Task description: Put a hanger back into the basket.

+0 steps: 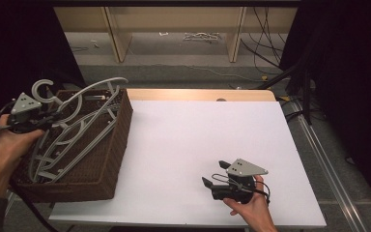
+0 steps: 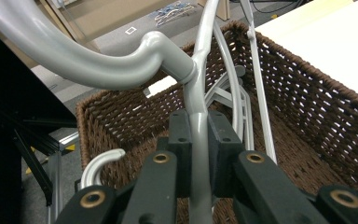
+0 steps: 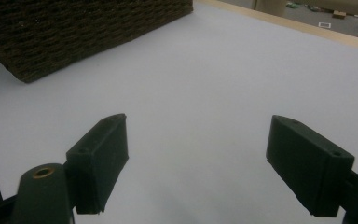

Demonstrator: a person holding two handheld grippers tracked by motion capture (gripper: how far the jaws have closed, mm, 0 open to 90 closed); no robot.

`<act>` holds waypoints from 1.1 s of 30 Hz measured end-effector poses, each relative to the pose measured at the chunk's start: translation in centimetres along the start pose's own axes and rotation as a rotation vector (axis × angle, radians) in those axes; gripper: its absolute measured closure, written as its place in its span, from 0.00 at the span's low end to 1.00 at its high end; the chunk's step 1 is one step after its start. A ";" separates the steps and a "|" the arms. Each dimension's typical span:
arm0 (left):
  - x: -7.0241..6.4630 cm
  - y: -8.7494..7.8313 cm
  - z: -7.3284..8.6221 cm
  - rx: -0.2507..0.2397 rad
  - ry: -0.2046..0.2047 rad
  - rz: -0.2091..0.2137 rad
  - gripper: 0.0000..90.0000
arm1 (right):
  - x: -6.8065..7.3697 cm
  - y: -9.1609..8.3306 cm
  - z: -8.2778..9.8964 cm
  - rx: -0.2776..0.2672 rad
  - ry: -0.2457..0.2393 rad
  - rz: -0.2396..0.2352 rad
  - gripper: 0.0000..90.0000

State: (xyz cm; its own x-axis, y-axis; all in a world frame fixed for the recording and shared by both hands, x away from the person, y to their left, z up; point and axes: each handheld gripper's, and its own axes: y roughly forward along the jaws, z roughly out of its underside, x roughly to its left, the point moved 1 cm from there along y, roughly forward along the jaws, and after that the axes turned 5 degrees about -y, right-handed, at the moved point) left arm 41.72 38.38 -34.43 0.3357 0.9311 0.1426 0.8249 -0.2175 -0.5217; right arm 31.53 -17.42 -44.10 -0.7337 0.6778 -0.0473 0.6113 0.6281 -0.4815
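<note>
Left gripper view: left tongs [image 2: 199, 154] clamped a grey plastic hanger [image 2: 193, 79] above the brown wicker basket [image 2: 307, 88]; a straight lift should clear its neighbours. Right tongs [image 3: 196, 163] gaped wide.

Hangers [image 1: 72, 130] in basket [image 1: 111, 159] at table's [image 1: 198, 145] left

I see the white table [image 1: 193, 145] bare everywhere right of the wicker basket [image 1: 111, 159], so a gripper could pass freely there. Inside the basket, a tangle of grey hangers [image 1: 77, 130] crosses from wall to wall and juts above its far rim, blocking entry.
</note>
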 end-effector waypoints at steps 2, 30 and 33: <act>0.1 0.0 0.3 0.000 -0.004 0.001 0.91 | 0.0 0.0 0.0 0.001 0.004 -0.002 0.24; 0.6 1.8 3.9 0.150 -0.004 0.020 0.90 | 0.1 0.0 0.0 0.007 0.004 -0.005 0.24; 0.8 2.2 4.7 0.177 -0.008 0.017 0.90 | 0.1 0.1 0.1 0.008 -0.004 -0.004 0.24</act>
State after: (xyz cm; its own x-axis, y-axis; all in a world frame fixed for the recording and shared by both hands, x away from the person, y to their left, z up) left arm 41.63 40.03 -39.41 0.3442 0.9304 0.1260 0.7258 -0.1786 -0.6643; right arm 31.51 -17.34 -44.19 -0.7374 0.6737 -0.0490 0.6060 0.6278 -0.4885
